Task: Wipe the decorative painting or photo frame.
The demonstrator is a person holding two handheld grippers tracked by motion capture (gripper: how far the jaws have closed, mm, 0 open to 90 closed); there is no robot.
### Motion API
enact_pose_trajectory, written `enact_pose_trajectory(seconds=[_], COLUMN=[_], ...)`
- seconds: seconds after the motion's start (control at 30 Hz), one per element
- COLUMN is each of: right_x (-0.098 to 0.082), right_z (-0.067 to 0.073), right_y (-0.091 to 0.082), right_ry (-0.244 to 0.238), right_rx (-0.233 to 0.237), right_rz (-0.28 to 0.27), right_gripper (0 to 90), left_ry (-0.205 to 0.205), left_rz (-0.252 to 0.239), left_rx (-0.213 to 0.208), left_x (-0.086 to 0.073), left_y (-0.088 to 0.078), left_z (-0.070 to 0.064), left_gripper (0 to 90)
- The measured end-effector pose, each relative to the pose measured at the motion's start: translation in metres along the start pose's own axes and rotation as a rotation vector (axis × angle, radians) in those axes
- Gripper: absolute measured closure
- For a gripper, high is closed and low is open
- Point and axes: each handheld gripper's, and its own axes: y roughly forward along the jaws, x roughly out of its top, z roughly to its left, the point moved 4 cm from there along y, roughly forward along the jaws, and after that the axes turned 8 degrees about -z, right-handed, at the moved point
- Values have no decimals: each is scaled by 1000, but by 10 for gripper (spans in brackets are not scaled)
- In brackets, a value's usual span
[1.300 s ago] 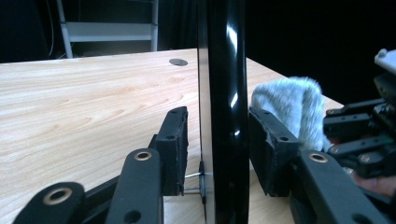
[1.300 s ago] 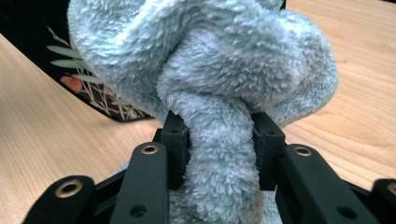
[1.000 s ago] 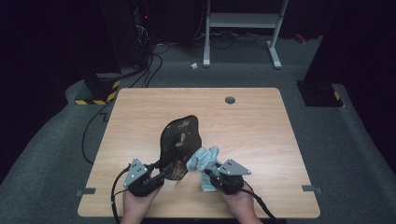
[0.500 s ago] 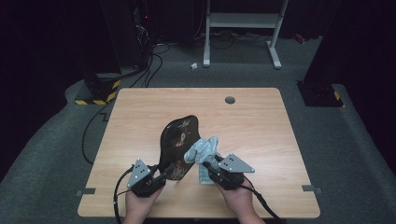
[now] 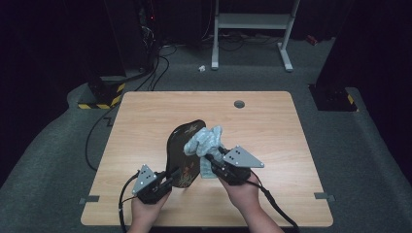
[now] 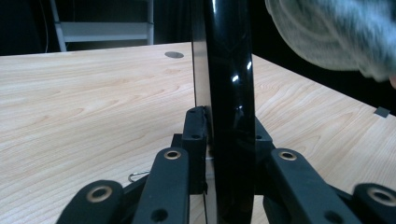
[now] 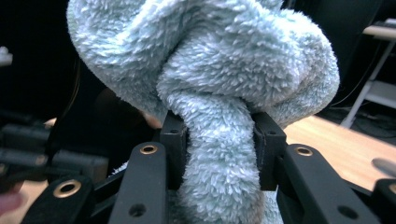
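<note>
Left gripper (image 5: 171, 174) jaws just closing, now pinching black lacquer tray (image 5: 186, 150) on edge, upright near table (image 5: 272, 126) front edge. Right gripper (image 5: 210, 158) clamped on blue fluffy cloth (image 5: 206, 141), touching tray face.

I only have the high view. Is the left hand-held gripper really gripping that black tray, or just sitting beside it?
Observer: Gripping. In the left gripper view, the left hand-held gripper has just been closing, with one pad on each face of the black tray at its rim.
Operator: And the other side?
Observer: The right gripper view shows the right hand-held gripper pinching a twisted neck of the fluffy blue cloth, with the bulk bunched above.
</note>
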Motion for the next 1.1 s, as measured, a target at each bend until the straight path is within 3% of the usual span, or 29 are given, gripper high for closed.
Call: enact_pose_trajectory(seconds=[0.33,0.83,1.1], right_x=[40,73,85], right_z=[-3,-3,7], right_y=[19,51,66], right_ry=[-9,-1,-7], right_rx=[-3,16,56], right_rz=[-63,-103,-95], right_gripper=[643,644,649], left_ry=[0,-15,-25], left_rz=[-1,-19,-30], left_rx=[-2,-2,-5], left_x=[-1,-2,-3], left_y=[0,-1,-1], left_z=[1,3,4], left_gripper=[770,798,801])
